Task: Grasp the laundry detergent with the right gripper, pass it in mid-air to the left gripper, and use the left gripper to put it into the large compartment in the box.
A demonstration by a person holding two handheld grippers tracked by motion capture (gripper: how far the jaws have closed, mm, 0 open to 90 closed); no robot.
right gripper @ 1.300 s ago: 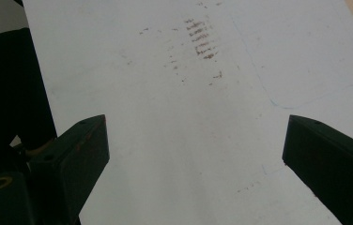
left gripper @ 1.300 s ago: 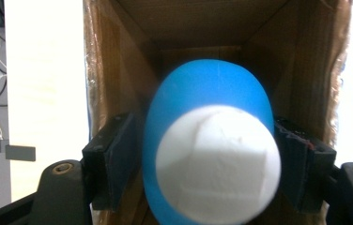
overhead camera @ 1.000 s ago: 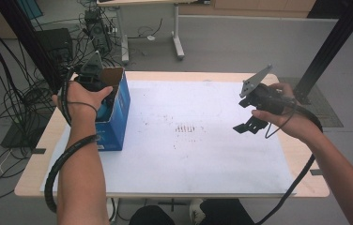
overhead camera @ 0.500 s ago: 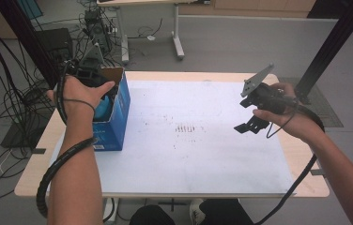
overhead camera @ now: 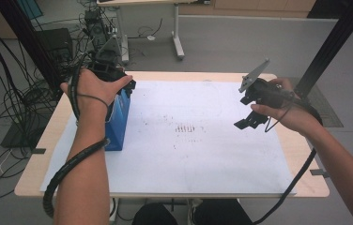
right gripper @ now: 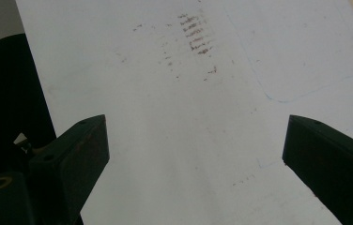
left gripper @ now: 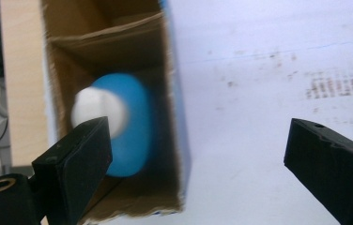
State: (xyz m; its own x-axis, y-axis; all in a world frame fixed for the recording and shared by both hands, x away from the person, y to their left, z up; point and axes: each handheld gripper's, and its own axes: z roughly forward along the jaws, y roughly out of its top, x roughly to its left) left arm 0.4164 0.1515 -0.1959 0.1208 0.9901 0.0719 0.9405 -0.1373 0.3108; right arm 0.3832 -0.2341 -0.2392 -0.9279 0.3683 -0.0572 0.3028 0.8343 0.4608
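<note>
At the table's left stands a blue cardboard box, open at the top. Inside it lies a blue bottle with a white cap, blurred in the left gripper view. My left gripper hangs above the box mouth, mostly covered by the hand; its jaws have just been opening and now stand wide apart with nothing between them, the bottle lying below and apart. My right gripper hovers over the right part of the white paper, open and empty.
A large white paper sheet covers most of the wooden table; faint reddish smudges mark its middle. Cables and equipment crowd the floor at the left. A black post rises at the back right.
My left hand has lifted out of the box and drifted toward the far edge. The right hand has stayed where it was.
</note>
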